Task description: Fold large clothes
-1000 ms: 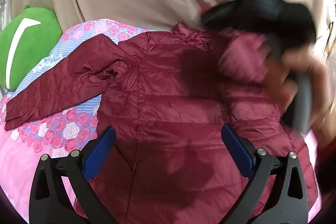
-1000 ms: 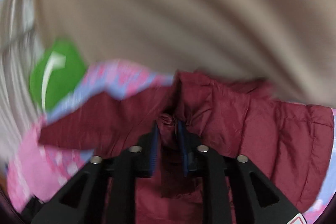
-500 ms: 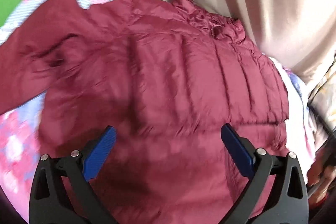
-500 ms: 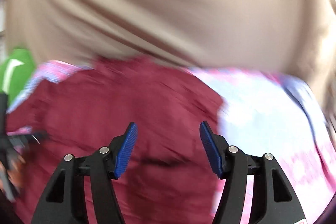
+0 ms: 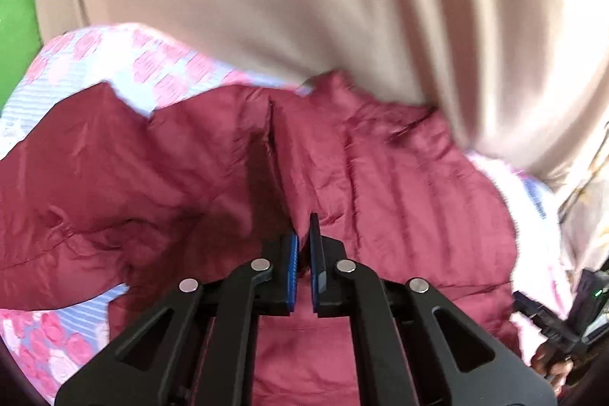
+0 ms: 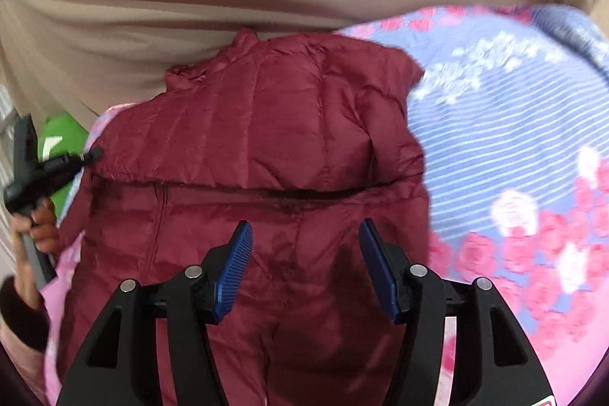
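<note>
Setting: bed spread with a floral sheet [image 6: 506,124], pink roses on blue and white stripes; beige curtain [image 5: 304,6] hanging behind it.
Jacket: dark red quilted puffer jacket [image 6: 266,124] lying flat on the sheet, collar toward the curtain, one part folded across the body, leaving a dark horizontal crease line.
Jacket in left wrist view: same jacket [image 5: 399,177] filling the middle, a sleeve stretching off to the left over the sheet, a raised fold of fabric running away from the fingertips.
Left gripper [image 5: 303,246]: black arms with blue pads, fingers [image 5: 291,265] just closed and now pressed together, pinching a thin ridge of jacket fabric between the tips.
Right gripper [image 6: 304,253]: fingers [image 6: 236,265] spread apart above the lower half of the jacket, nothing between the pads, not touching the cloth as far as visible; recently changed in width, now partly open.
Left hand [image 6: 38,227]: seen at the left edge of the right wrist view, wrapped round a grey handle, dark sleeve cuff below it.
Right hand [image 5: 552,364]: only a sliver at the lower right edge of the left wrist view, with black device parts and a small green light.
Green cushion [image 6: 61,139]: bright green with a white mark, at the far left beside the jacket, partly hidden by the left hand's tool.
</note>
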### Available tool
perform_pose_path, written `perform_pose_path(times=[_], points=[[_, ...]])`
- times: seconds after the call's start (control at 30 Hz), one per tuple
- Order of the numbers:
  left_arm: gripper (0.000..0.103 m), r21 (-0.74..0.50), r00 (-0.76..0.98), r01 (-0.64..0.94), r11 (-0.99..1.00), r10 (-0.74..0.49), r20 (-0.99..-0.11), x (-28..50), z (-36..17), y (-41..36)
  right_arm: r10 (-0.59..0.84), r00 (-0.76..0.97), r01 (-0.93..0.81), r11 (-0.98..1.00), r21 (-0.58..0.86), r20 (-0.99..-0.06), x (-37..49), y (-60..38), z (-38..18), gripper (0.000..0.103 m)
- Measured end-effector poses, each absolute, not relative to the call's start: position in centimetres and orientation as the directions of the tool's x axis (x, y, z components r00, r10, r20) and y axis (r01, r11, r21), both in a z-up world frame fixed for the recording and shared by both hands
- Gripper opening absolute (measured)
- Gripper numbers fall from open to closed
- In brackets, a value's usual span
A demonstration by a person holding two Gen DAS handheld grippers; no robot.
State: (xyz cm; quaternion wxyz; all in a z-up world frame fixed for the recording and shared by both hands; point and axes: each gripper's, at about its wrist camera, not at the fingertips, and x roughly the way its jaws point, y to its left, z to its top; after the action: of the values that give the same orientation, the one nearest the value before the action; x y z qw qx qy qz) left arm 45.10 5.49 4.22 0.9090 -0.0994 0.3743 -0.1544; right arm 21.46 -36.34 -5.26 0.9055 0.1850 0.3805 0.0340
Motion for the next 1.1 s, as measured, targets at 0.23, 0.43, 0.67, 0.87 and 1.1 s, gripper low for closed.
perform_pose_path(times=[0.23, 0.43, 0.67, 0.87, 1.1], points=[[0.003, -0.279, 0.635, 0.174, 0.944, -0.324, -0.701, 45.1, 0.7, 5.7, 0.320, 0.759, 0.156, 0.756, 0.636, -0.567, 23.5, -40.4, -6.4, 0.058], [0.003, -0.260, 0.646, 0.189, 0.947, -0.319, -0.693, 45.0, 0.7, 5.5, 0.305, 0.776, 0.189, 0.722, 0.666, -0.552, 25.3, -41.5, -5.1, 0.006], [0.003, -0.229, 0.620, 0.231, 0.946, -0.325, -0.714, 43.9, -1.6, 4.4, 0.131, 0.664, 0.308, 0.849, 0.429, -0.736, 25.1, -42.6, -6.7, 0.000], [0.004, -0.222, 0.626, 0.230, 0.947, -0.319, -0.712, 43.9, -1.9, 4.2, 0.023, 0.792, 0.313, 0.843, 0.437, -0.610, 23.6, -43.4, -0.6, 0.012], [0.004, -0.222, 0.636, 0.236, 0.946, -0.324, -0.701, 43.7, -1.8, 4.8, 0.055, 0.696, 0.301, 0.883, 0.360, -0.716, 31.8, -41.9, -1.7, 0.026]])
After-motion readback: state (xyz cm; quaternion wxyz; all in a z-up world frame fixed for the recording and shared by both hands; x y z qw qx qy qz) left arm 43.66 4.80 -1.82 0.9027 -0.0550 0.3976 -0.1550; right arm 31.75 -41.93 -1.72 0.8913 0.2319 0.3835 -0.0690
